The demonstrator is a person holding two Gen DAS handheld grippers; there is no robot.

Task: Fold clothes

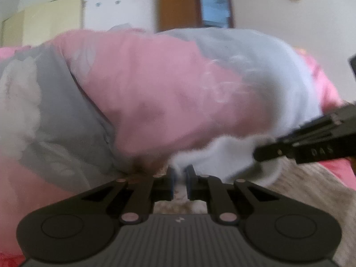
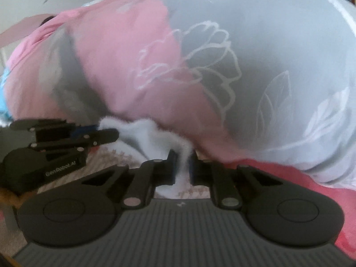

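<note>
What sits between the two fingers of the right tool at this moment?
A white fuzzy edge of the pink-and-grey floral garment is pinched between the right tool fingers, seen in the right wrist view. The left tool grips the same white edge.

Left tool (image 1: 180,179): matte black linkage arms, silver pivot pins, blue pads, ribbed grey housing.
Right tool (image 2: 183,166): same build.
Marking: white "GenRobot.AI" lettering on the left tool's side.

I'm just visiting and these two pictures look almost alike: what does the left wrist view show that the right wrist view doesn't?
Only the left wrist view shows the brown door and cream cupboard. Only the right wrist view shows the flower outline sharply. Both show the pink and grey bedding, and each pair of tongs, left and right, shut on the white fluffy cloth.
</note>
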